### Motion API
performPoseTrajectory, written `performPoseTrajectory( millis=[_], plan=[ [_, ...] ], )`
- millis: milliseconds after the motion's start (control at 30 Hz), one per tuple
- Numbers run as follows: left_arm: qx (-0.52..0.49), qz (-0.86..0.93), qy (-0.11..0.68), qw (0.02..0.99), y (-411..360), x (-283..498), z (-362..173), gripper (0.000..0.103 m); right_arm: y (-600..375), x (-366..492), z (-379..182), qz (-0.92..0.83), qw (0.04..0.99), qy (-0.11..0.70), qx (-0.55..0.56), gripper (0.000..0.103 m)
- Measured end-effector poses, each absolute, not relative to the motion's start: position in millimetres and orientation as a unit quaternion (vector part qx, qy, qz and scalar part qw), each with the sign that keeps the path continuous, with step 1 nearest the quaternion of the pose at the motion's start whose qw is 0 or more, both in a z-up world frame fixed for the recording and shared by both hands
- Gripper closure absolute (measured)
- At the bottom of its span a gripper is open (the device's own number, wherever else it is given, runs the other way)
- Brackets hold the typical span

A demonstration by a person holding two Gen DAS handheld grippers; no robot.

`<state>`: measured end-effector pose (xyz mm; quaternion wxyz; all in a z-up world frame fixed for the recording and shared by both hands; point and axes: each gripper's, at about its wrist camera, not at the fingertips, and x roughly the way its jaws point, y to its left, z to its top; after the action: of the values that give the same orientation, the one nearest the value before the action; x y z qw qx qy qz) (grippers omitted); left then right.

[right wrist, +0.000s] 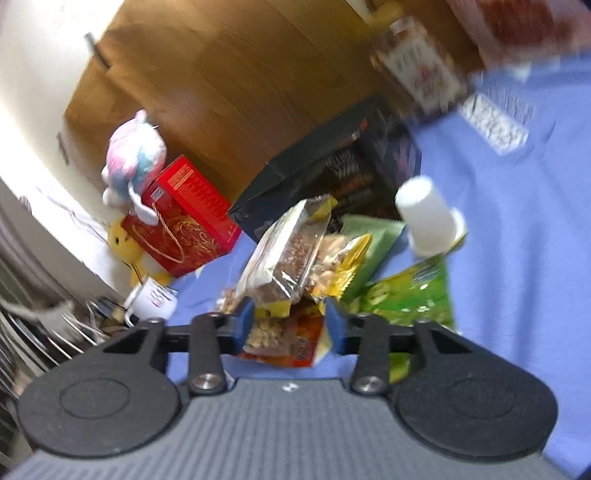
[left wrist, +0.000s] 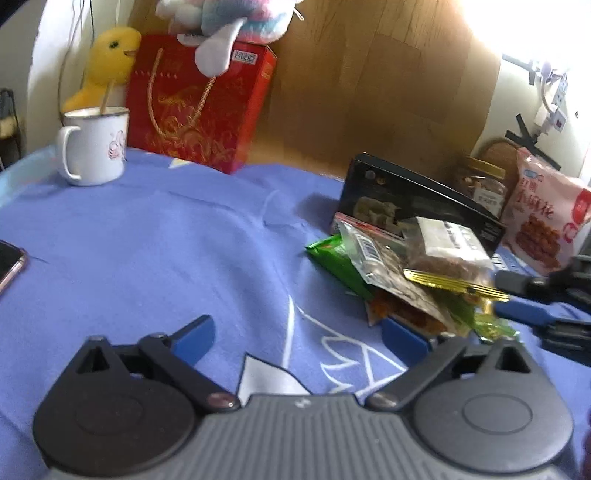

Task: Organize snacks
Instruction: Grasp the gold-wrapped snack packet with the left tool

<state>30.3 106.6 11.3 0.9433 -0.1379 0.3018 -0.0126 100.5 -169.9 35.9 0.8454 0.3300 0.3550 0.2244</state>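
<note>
A pile of snack packets (left wrist: 402, 273) lies on the blue cloth at the right, in front of a black box (left wrist: 417, 199). My left gripper (left wrist: 299, 338) is open and empty over the cloth, its right finger (left wrist: 404, 338) next to the pile's near edge. The right gripper (left wrist: 532, 299) shows at the far right beside the pile. In the right wrist view my right gripper (right wrist: 290, 325) is open, its blue fingers either side of the pile's near packets (right wrist: 284, 332); a clear packet of brown snack (right wrist: 291, 251) and a green packet (right wrist: 410, 295) lie beyond.
A white mug (left wrist: 94, 146), red gift box (left wrist: 199, 107), yellow plush (left wrist: 107, 62) and pastel plush (left wrist: 225, 22) stand at the back left. A phone (left wrist: 9, 264) lies at the left edge. A pink snack bag (left wrist: 546, 218) and jar (left wrist: 482, 182) stand back right. A white paper cup (right wrist: 428, 219) lies by the pile.
</note>
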Motion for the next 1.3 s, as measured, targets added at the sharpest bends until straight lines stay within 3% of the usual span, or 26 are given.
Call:
performPoseTrajectory(
  millis=[33,233,600,800,900,1167,1233,1300],
  plan=[
    [-0.141,-0.014,0.298,0.944,107.6,32.4,12.1,0.006,-168.6,102.5,34.7,0.226,0.841,0.359,0.337,0.086],
    [-0.136,-0.022,0.282,0.949,107.8,21.4,7.0,0.007,-169.5,81.7,45.3,0.235,0.854,0.340,0.317,0.091],
    [-0.124,-0.081,0.277,0.949,95.6,5.0,12.4,0.006,-237.9,11.5,92.5,0.272,0.896,0.304,0.174,0.100],
    [-0.165,-0.133,0.286,0.934,93.3,-4.6,21.0,0.006,-198.5,7.6,85.6,0.347,0.867,0.317,0.163,0.100],
    [-0.176,-0.130,0.275,0.936,101.7,-13.7,29.3,0.006,-164.4,14.4,70.5,0.394,0.841,0.329,0.168,0.099],
    [-0.182,-0.080,0.266,0.943,132.3,-27.9,38.7,0.006,-130.2,36.5,39.1,0.406,0.816,0.368,0.185,0.081],
    [-0.185,-0.086,0.278,0.939,132.4,-23.7,34.3,0.008,-141.6,32.3,38.3,0.384,0.831,0.359,0.180,0.073],
    [-0.194,-0.107,0.297,0.929,130.4,-18.8,28.3,0.018,-150.6,22.0,36.8,0.359,0.848,0.353,0.164,0.068]
  ],
)
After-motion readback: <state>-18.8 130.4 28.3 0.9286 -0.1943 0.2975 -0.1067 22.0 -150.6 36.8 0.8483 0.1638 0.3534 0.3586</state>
